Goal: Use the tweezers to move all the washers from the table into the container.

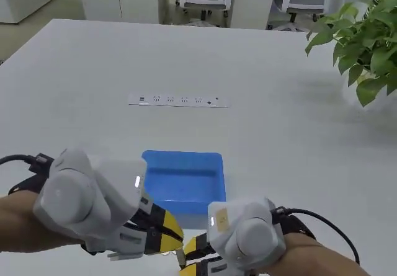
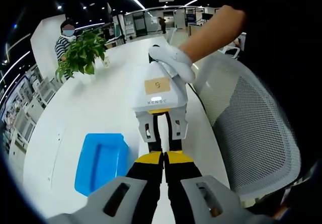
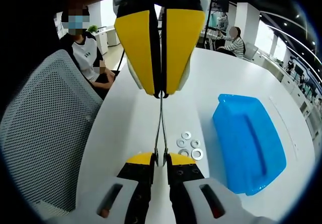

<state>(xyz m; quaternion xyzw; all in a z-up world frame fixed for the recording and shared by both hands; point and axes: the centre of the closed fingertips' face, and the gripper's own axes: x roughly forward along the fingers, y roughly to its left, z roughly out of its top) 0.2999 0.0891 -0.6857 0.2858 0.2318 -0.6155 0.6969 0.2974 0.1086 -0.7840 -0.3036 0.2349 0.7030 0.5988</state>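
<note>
Progress: nothing in yet, all transfers left to do, judging by how things lie.

Broad white table [image 1: 260, 102]: one, and it carries everything.

Rectangular blue plastic container [image 3: 249, 143]: one. Open-topped, with a bare floor as far as the right gripper view and the head view show. No washer visible inside.

Grippers: two, meeting tip to tip just off the container's near long side, on the person's side of it.
- Left gripper [image 3: 161, 90]: yellow jaws pinched narrow on one end of the tweezers.
- Right gripper [image 3: 161, 159]: jaws likewise closed down on the other end.
- Probably a hand-over or a re-grip before the first pick.

Thin metal tweezers [image 3: 161, 123]: one pair. Stretched between the two sets of jaws, above the table and beside the container. Not touching any washer.

Flat silver metal washers [image 3: 197, 154]: five, as best counted. Tight cluster on the table between the tweezers and the container's near wall, close to that wall. Some nearly touching each other. All five outside the container, all to be moved.
</note>
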